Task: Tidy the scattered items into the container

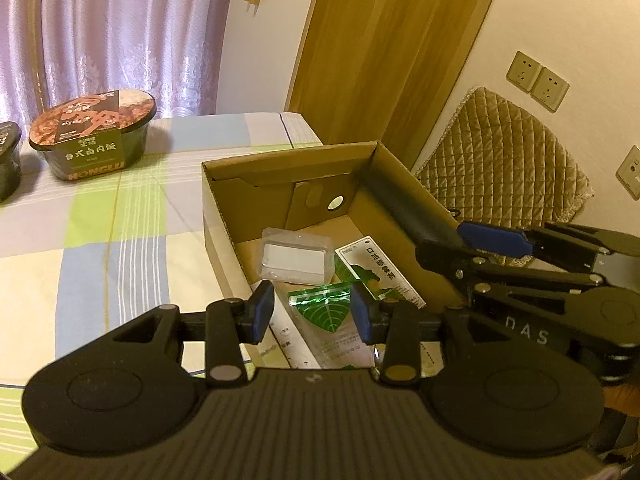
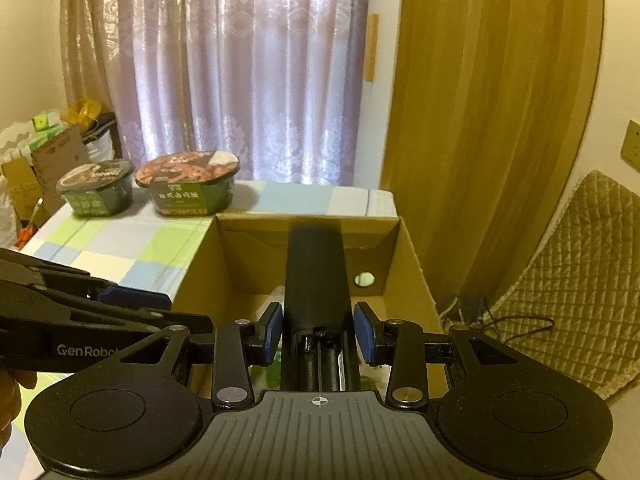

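An open cardboard box [image 1: 224,216] stands on the checked cloth. Inside lie a clear plastic tray [image 1: 294,258], a green-and-white carton [image 1: 376,268], a green leaf-print packet [image 1: 324,308] and a white pack [image 1: 288,336]. My left gripper [image 1: 310,314] hovers open over the box's near end with nothing between its pads. My right gripper [image 2: 318,332] is shut on a black cylindrical object [image 2: 316,272] that points forward over the box [image 2: 412,264]. In the left wrist view that black object [image 1: 404,204] slants along the box's right wall, held by the right gripper [image 1: 460,240].
Two instant-food bowls [image 2: 188,188] [image 2: 96,192] stand on the checked cloth [image 1: 100,240] at the far left. A quilted cushion [image 1: 504,160] leans against the wall right of the box, below wall sockets [image 1: 538,80]. Curtains and a wooden panel stand behind. Cartons and bags are stacked at far left [image 2: 44,156].
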A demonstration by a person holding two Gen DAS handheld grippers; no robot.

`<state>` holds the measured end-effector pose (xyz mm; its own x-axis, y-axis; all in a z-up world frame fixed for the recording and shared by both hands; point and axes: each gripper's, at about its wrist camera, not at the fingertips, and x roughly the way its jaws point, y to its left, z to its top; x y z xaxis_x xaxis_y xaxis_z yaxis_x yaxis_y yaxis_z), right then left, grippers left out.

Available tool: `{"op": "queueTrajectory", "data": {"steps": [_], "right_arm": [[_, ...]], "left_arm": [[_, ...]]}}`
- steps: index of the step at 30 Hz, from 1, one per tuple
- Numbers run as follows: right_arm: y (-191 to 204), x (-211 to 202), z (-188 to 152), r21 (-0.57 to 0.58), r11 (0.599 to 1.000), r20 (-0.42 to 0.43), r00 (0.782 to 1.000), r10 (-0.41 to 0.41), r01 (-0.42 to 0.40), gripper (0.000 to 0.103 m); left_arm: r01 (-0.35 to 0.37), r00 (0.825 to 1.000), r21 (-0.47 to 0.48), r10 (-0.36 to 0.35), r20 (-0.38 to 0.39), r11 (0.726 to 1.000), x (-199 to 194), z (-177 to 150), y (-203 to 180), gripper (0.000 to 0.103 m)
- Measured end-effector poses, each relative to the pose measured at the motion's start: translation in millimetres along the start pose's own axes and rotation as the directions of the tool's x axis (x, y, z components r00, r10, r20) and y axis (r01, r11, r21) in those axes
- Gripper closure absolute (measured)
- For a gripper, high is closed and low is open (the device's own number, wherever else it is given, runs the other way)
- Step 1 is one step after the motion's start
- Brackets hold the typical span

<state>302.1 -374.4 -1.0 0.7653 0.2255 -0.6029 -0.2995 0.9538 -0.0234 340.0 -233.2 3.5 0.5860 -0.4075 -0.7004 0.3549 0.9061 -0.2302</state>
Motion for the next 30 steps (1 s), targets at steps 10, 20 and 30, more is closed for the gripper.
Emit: {"op": "queueTrajectory", "data": {"steps": [10, 20, 30], "right_arm": [[-12, -9, -7, 0.056, 0.998, -0.006, 1.000, -0.021, 0.022, 0.062], [-14, -38, -31, 0.119, 0.992, -0.026, 0.999, -0.039, 0.042, 0.017], [-11, -91, -41, 0.138, 0.988, -0.012, 0.998, -0.062, 0.063, 0.004]], "left_arm": [[-0.011, 1.000, -0.008, 0.011, -0.011, 1.000, -4, -9, 4, 0.066], [-0.017, 1.000, -0.006, 0.016, -0.015, 1.000, -26, -22, -4, 0.057], [-0.050, 0.999, -0.010, 0.050, 0.012, 0.999, -73, -43, -10, 0.013]]}}
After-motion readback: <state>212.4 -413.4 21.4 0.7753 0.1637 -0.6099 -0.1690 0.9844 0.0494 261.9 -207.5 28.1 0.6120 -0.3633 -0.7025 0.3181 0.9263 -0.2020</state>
